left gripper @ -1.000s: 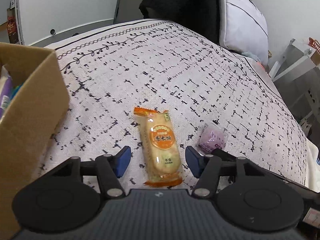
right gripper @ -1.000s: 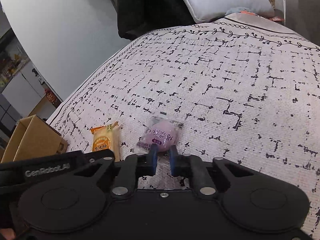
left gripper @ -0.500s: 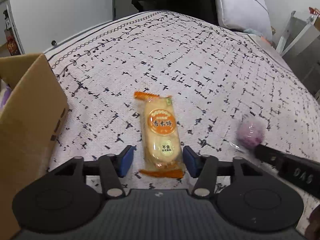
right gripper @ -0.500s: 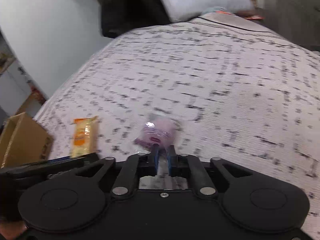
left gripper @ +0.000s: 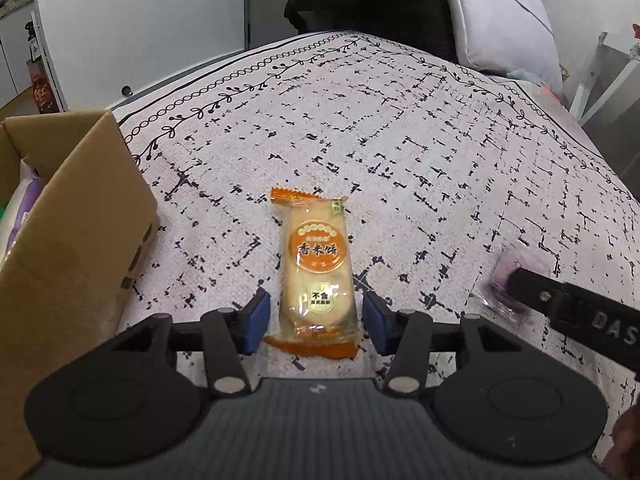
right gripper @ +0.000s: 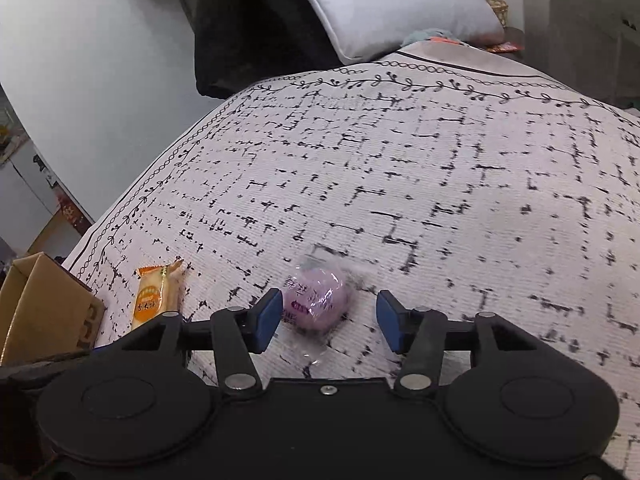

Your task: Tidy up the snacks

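Orange crinkly rice-cracker packet (left gripper: 316, 268) | left fingers (left gripper: 256, 320) spread | round purple snack (right gripper: 314, 306) | right fingers (right gripper: 267, 316) spread

**Around the patterned cover**

A white cover (left gripper: 400, 128) printed with broken black dashes and edged by a vine-and-ring border spreads across the surface in both wrist views. At its far end a pale grey pillow (right gripper: 396, 4) with dark piping leans upright, and beside it hangs a dark cloth (right gripper: 248, 28). A plain white wall (left gripper: 140, 16) stands behind the cover's left edge. In the left wrist view a white frame (left gripper: 596, 80) stands to the far right, and a dark bottle (left gripper: 42, 92) stands on the floor at the far left.
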`<state>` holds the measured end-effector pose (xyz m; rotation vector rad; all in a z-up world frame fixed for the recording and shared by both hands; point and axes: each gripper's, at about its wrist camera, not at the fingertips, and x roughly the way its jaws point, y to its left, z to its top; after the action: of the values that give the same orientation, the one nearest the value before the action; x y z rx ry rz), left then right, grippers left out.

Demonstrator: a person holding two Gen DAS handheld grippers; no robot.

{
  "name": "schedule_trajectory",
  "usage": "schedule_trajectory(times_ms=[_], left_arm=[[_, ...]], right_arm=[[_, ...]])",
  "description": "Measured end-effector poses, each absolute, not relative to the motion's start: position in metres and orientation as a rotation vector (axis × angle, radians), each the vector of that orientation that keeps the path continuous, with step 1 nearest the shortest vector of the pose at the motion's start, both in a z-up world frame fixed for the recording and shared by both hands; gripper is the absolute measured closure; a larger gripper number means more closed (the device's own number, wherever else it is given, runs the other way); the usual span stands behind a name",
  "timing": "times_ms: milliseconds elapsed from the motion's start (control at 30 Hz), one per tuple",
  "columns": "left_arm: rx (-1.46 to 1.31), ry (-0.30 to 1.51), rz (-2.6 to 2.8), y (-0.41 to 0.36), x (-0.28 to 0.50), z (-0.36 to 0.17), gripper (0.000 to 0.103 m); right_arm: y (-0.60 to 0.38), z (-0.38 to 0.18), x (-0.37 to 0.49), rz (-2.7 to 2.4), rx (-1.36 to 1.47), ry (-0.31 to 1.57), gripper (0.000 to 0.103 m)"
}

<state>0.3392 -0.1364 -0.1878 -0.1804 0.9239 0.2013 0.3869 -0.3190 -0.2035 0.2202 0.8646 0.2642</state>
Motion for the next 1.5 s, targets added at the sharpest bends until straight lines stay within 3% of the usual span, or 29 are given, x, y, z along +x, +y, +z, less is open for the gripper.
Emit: schedule_trajectory(times_ms=[167,300,400,700,1033,1133,1500], left_arm=[[-0.158,0.921,0.186,-0.139,0.339,-0.189,0.054],[-0.171,0.924,0.195,-0.136,0.337,-0.187,0.068],[-0.185,0.932,0.201,-0.133,0.335,-0.186,0.069],[-0.207,0.931,0.206,-0.127,0.328,-0.181,0.069],[-0.237,0.950,0.230,-0.117,0.325,-0.183,0.069],[-0.233,0.955,0.232,-0.117,0.325,-0.183,0.069],[-0.227,0.955,0.243,-0.116,0.326,-0.184,0.069]], right_arm=[[-0.300,-0.206,0.386,0.261,0.124,0.835,0.045],[-0.294,-0.204,0.386,0.270,0.128,0.835,0.044],[-0.293,-0.204,0.387,0.289,0.154,0.834,0.043],[-0.276,-0.207,0.391,0.329,0.123,0.816,0.029],[-0.266,-0.211,0.392,0.393,0.142,0.780,0.029],[-0.259,-0.212,0.392,0.340,0.055,0.789,0.038],[-0.262,-0.210,0.390,0.257,0.021,0.799,0.041]])
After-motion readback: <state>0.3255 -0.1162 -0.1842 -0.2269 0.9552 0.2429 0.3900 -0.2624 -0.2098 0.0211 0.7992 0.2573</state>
